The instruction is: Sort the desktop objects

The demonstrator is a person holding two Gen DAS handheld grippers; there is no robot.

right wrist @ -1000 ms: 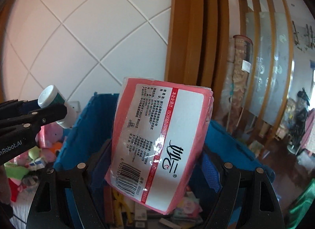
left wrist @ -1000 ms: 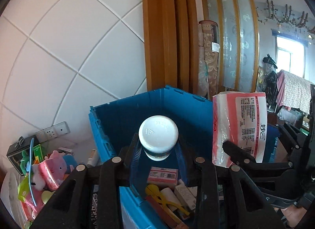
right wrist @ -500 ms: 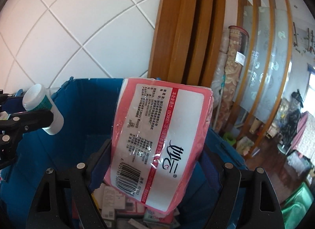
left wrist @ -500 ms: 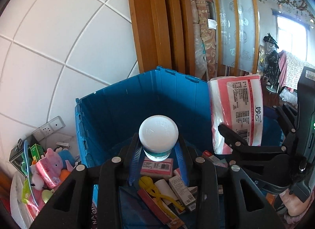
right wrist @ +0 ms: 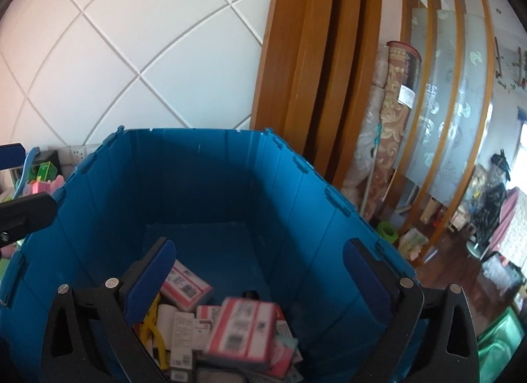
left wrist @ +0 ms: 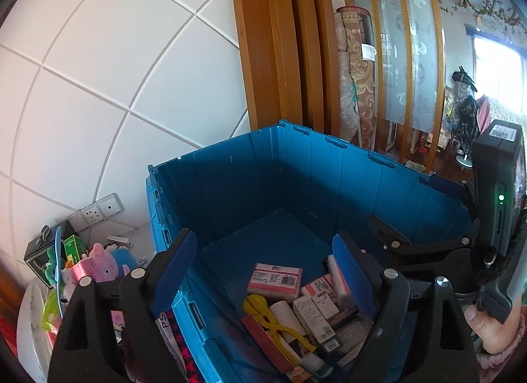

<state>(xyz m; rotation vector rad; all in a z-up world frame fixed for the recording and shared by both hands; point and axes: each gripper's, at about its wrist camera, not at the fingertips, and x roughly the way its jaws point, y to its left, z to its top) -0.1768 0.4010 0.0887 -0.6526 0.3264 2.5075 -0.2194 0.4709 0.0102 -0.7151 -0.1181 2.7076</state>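
With both grippers, left (left wrist: pixel 263 271) and right (right wrist: pixel 260 277), opening empty over the bin (left wrist: pixel 296 165), we judge the 2 next items, probably toys (left wrist: pixel 95 267) at lower left, nearer our left hand.

white tiled wall (left wrist: pixel 98 63), wooden door frame (left wrist: pixel 273 53), rolled carpet (left wrist: pixel 357 70), wall sockets (left wrist: pixel 95 211).

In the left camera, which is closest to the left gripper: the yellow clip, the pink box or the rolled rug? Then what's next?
From the left gripper, whose empty jaws are opening:
1. Yellow clip, low in the crate, between the fingers.
2. Pink box, just beyond it on the crate floor.
3. Rolled rug, far behind the crate, upright.
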